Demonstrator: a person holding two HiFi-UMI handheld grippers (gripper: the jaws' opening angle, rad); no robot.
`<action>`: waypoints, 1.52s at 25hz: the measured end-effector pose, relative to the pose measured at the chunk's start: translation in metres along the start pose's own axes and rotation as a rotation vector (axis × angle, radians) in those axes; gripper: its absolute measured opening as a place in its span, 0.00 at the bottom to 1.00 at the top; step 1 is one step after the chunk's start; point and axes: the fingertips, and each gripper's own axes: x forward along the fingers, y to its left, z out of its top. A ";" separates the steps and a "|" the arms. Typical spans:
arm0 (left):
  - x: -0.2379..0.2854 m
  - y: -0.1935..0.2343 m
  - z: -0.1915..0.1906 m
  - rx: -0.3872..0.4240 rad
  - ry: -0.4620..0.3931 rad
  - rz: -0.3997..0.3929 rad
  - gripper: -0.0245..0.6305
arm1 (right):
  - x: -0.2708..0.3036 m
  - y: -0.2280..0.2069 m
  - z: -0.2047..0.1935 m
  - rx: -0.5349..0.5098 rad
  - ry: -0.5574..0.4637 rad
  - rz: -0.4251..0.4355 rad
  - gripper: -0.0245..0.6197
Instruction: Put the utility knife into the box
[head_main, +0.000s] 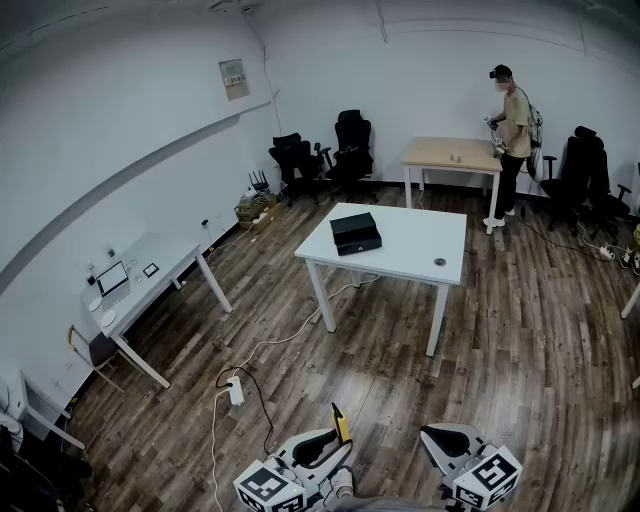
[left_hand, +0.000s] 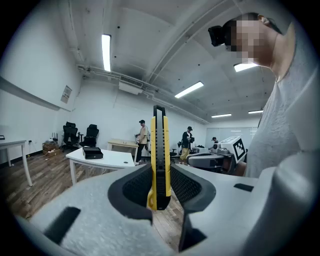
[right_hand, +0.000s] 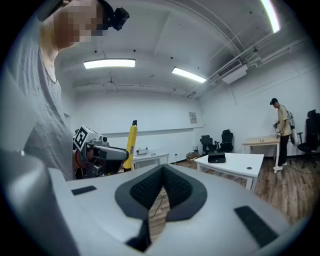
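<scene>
My left gripper (head_main: 325, 447) is at the bottom of the head view, shut on a yellow and black utility knife (head_main: 341, 424). The knife (left_hand: 160, 155) stands upright between the dark pads in the left gripper view, its tip well above the jaws. My right gripper (head_main: 446, 441) is beside it, and its pads (right_hand: 176, 189) meet with nothing between them. In the right gripper view the knife (right_hand: 131, 145) sticks up from the left gripper (right_hand: 100, 152). The black box (head_main: 355, 232) lies closed on a white table (head_main: 420, 250) across the room, also in the gripper views (left_hand: 93, 152) (right_hand: 216, 157).
A small dark round object (head_main: 440, 262) lies on the white table's right side. A power strip with cables (head_main: 236, 390) lies on the wood floor between me and the table. A desk (head_main: 150, 265) stands left, office chairs (head_main: 350, 145) at the back, and a person (head_main: 512, 130) by a wooden table.
</scene>
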 end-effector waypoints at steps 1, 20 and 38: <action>-0.001 0.001 0.000 -0.001 -0.002 0.002 0.23 | 0.001 0.000 0.000 -0.003 0.001 0.002 0.08; 0.017 -0.002 -0.004 -0.011 0.011 0.008 0.23 | -0.001 -0.012 -0.008 0.012 0.029 0.029 0.09; 0.054 -0.005 -0.004 -0.027 0.016 -0.034 0.23 | -0.015 -0.037 -0.013 0.006 0.050 0.006 0.09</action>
